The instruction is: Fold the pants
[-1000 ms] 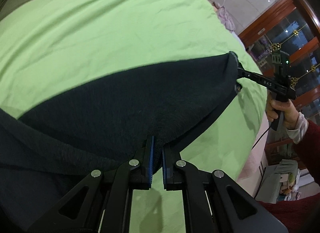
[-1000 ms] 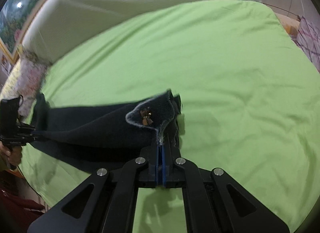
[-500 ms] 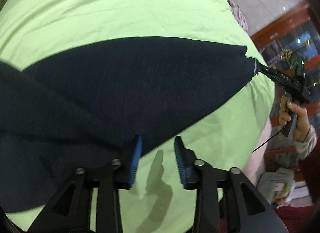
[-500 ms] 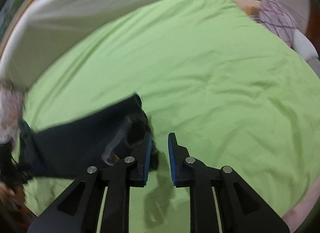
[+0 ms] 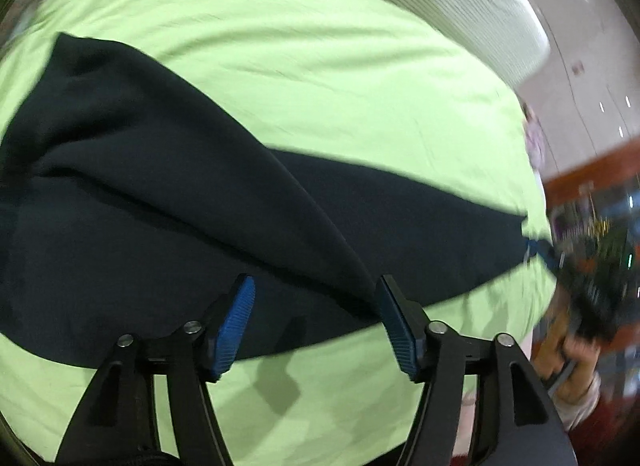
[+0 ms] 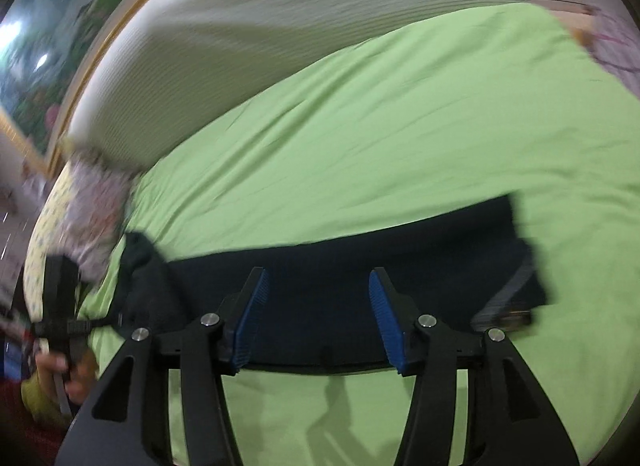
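Note:
Dark navy pants (image 5: 168, 201) lie in a long folded band on the green bed sheet (image 5: 320, 65). In the left wrist view my left gripper (image 5: 316, 306) hovers over the band's near edge. Its jaws are opening, the blue pads (image 5: 236, 322) grip no cloth, and a fold ridge runs down toward the right pad. In the right wrist view the pants (image 6: 320, 278) lie flat across the sheet (image 6: 400, 125). My right gripper (image 6: 318, 306) is above their near edge, its jaws also opening and holding nothing. Each gripper shows blurred in the other's view, held by a hand (image 5: 576, 350).
A white ribbed headboard cushion (image 6: 280, 25) runs along the far side of the bed. A patterned pillow (image 6: 88, 205) lies by the pants' left end, under a gold picture frame (image 6: 116, 21). Wooden furniture (image 5: 580, 177) stands beyond the bed's right edge.
Both grippers have let go of the pants and opened wide. The cloth, held taut between them before, now lies slack on the sheet. Both hands have swung sideways, blurring the views.

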The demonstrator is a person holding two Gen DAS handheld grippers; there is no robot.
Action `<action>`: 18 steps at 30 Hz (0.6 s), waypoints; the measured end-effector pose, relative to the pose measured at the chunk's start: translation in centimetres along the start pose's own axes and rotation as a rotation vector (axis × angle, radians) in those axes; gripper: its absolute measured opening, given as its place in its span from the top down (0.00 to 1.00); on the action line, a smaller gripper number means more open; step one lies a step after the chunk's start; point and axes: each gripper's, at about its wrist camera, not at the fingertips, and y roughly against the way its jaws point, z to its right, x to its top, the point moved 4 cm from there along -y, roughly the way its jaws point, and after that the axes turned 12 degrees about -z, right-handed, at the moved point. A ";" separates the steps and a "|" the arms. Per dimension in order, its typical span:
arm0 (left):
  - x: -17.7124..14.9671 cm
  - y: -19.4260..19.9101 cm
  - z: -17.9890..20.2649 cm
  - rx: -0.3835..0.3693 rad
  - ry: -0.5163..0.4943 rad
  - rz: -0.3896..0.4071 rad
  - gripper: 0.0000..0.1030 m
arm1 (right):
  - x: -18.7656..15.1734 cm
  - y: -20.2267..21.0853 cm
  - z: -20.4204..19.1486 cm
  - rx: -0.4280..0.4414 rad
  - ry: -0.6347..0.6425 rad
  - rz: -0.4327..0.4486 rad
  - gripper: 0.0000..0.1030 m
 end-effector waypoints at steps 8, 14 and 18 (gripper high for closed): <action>6.4 2.5 -3.8 0.062 0.239 -0.015 0.32 | -0.8 -6.7 -8.8 0.126 0.242 -0.176 0.48; 12.2 1.7 -6.4 0.155 0.463 -0.056 0.32 | -0.5 -11.7 -13.1 0.186 0.366 -0.282 0.48; 14.2 0.5 -8.0 0.240 0.546 -0.092 0.32 | -0.6 -14.0 -14.8 0.214 0.426 -0.337 0.48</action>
